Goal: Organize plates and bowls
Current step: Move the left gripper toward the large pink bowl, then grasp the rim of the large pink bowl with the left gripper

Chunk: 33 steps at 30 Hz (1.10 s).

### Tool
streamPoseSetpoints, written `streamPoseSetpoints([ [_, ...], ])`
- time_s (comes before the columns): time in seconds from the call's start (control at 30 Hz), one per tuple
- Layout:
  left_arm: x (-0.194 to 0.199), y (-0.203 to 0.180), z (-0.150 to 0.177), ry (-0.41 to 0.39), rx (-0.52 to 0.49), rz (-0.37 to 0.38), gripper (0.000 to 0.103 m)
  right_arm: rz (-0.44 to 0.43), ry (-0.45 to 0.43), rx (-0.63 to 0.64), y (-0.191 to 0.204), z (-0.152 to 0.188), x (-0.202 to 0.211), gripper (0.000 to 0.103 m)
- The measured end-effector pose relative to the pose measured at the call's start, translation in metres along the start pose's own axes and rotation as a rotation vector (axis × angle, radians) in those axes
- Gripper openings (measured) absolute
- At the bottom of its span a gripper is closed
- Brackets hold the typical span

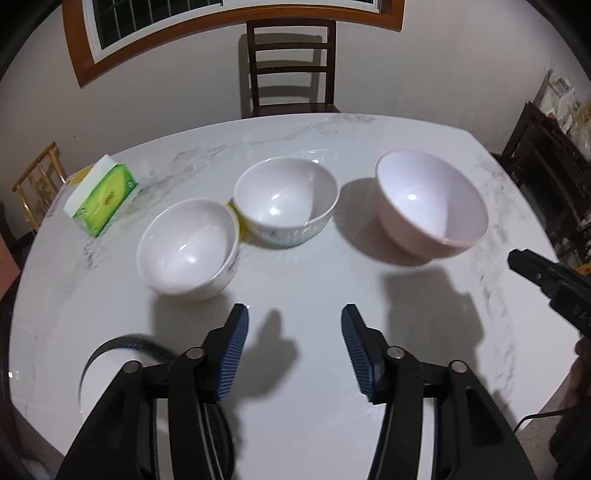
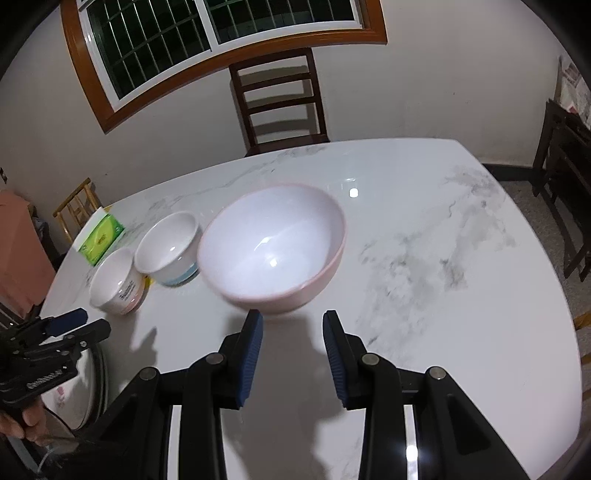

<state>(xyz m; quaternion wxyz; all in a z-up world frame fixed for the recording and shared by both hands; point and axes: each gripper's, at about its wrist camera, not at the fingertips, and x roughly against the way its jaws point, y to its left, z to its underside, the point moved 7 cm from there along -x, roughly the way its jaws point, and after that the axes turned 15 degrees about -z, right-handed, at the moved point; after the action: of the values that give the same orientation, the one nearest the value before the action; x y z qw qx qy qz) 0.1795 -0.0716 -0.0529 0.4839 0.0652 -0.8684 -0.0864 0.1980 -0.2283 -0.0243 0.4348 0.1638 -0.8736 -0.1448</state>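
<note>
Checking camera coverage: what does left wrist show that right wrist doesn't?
Only left wrist: the left gripper head-on, open, and the right gripper entering at the right edge.

Only right wrist: the right gripper's open fingers directly before the pink bowl, and the hand holding the left gripper.

Both: the pink bowl, two white bowls, green tissue box, a plate at the near left, marble table, chair, window.

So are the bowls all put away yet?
Not yet. All three bowls sit apart on the table: pink bowl, middle bowl, left bowl. Both claws, left and right, are open and empty. Stacking is still to do.
</note>
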Motion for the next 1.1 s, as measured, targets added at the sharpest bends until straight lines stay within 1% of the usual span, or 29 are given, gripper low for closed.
streamPoseSetpoints([
  [0.07,0.0,-0.005,-0.011,0.002,0.017,0.032,0.052,0.006,-0.003,-0.003,-0.006,-0.01,-0.003,0.035],
  [0.13,-0.002,-0.011,-0.022,0.012,0.036,0.061,0.052,0.01,-0.002,-0.005,-0.01,-0.018,-0.006,0.037],
  [0.27,-0.009,-0.021,-0.043,0.037,0.076,0.103,0.052,0.029,0.013,-0.003,-0.019,-0.032,-0.017,0.038],
  [0.47,-0.029,-0.045,-0.065,0.096,0.094,0.141,0.052,0.026,0.031,-0.056,-0.035,-0.046,-0.035,0.038],
  [0.63,-0.048,-0.062,-0.074,0.15,0.109,0.155,0.051,0.045,0.069,-0.074,-0.047,-0.054,-0.055,0.038],
  [0.93,-0.076,-0.084,-0.082,0.199,0.102,0.15,0.05,0.045,0.128,-0.108,-0.061,-0.051,-0.086,0.038],
  [1.03,-0.085,-0.086,-0.082,0.221,0.107,0.148,0.047,0.04,0.134,-0.111,-0.063,-0.048,-0.09,0.038],
  [1.1,-0.089,-0.088,-0.081,0.23,0.113,0.153,0.042,0.038,0.138,-0.116,-0.065,-0.047,-0.092,0.038],
])
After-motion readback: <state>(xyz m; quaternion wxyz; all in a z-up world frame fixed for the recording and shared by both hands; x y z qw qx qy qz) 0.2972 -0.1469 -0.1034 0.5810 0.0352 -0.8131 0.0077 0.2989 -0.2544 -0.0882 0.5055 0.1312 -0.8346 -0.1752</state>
